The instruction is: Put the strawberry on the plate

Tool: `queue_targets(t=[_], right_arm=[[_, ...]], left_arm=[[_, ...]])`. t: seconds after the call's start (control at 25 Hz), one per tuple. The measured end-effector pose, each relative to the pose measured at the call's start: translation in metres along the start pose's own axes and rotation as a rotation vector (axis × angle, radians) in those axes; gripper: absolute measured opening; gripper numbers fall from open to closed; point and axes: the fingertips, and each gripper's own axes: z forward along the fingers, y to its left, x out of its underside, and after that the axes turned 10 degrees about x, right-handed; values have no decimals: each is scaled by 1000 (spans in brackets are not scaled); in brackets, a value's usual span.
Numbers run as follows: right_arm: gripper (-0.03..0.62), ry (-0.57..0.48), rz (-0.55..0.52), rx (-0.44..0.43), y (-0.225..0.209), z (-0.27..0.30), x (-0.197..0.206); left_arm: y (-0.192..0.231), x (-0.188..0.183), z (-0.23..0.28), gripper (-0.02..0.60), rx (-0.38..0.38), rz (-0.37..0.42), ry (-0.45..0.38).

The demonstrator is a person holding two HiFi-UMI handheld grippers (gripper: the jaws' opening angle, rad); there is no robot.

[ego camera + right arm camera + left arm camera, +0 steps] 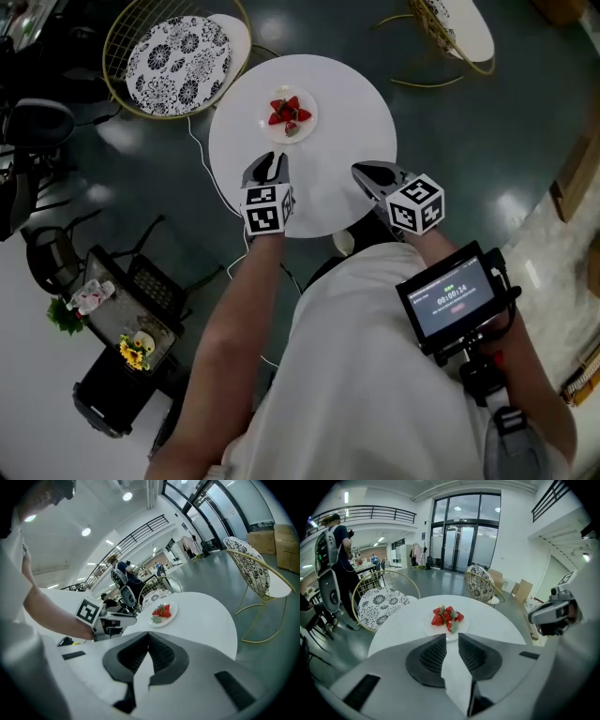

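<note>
Left, off the bench: wire chair (178, 53) with patterned cushion, not involved

Left gripper (269, 161) over the near-left edge of the bench (347, 94). Its fingers (433, 654) stand apart with nothing between them; only bare bench top shows in the gap

Plate (306, 133) sits toward the far edge, roughly mid-width, ahead of the left gripper. Strawberries (289, 111) heaped on it, several, red with green caps. None seen loose on the bench

Right gripper (362, 172) over the near-right edge, well apart from the plate. Its fingers (161, 653) are closed tip to tip, empty

Judgement: placing step looks complete, with fruit on the plate and both grippers empty. Nothing visibly left but backing the grippers off
</note>
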Motion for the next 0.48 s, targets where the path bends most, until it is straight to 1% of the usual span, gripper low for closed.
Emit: queue_targets(t=[0.12,0.16,0.24,0.32,0.4,0.48], right_arm=[[6,-10,9,-1,-4,-1,-3],[6,-11,8,-5,-5,0,-5],[6,-14,-10,-17,-2,1,-10],[6,-24,-39,-34,7,0,-15],[6,-39,-67,-52,16,-1,-20],[6,-51,-88,-69,16,5,-26]], left_arm=[[-7,8,-8,19,16,-36,-26],[-9,10,-10,9,29,-58,-36],[-13,14,-17,8,50,-93,-54],[-17,17,-29,8,62,-108,-79],[-19,18,-41,8,72,-120,-117],[-18,15,-43,8,81,-136,-154]])
